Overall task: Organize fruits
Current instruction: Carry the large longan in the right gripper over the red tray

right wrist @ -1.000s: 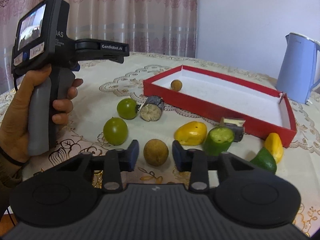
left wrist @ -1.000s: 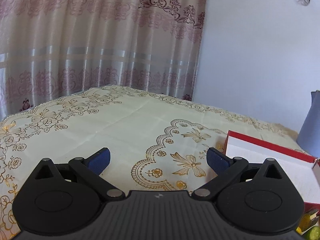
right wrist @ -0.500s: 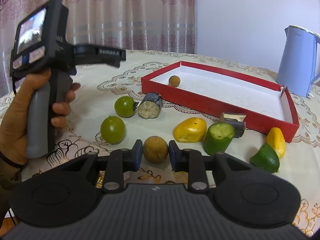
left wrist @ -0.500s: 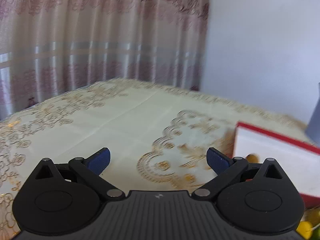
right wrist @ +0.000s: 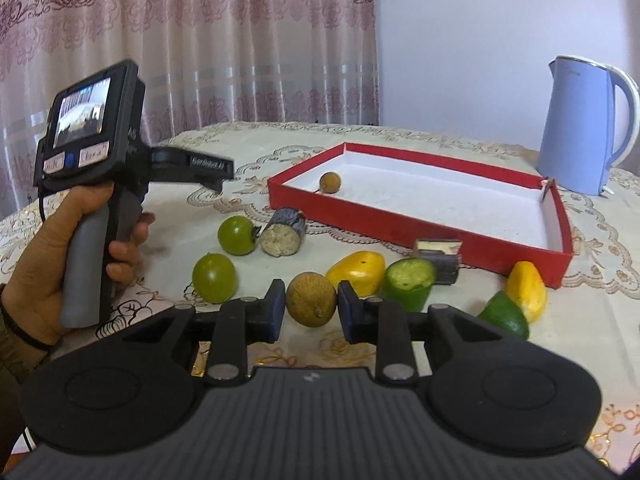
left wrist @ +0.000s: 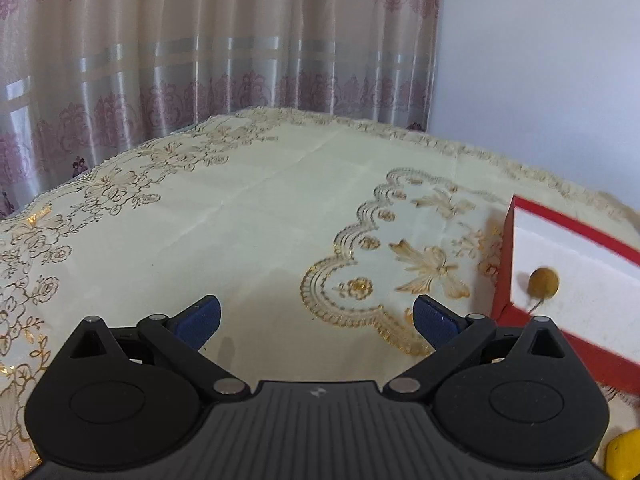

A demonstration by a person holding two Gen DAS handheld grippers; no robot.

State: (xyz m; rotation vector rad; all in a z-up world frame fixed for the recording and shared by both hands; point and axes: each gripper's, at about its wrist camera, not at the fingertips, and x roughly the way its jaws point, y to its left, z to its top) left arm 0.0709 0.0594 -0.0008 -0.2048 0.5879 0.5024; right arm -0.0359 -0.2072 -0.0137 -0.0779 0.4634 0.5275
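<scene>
Over embroidered tablecloth, right gripper clamps brown fruit, level

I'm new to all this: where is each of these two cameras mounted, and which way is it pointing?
Left wrist: sits on the left gripper, looks across the tablecloth toward the curtain; its own open fingers show.
Right wrist: sits on the right gripper, looks over the fruit; its fingers flank a brown fruit, and the left hand shows.
Shared: the red tray with a small brown fruit inside.

I see red tray, white inside | brown fruit | cream-gold floral tablecloth | pale-blue kettle
</scene>
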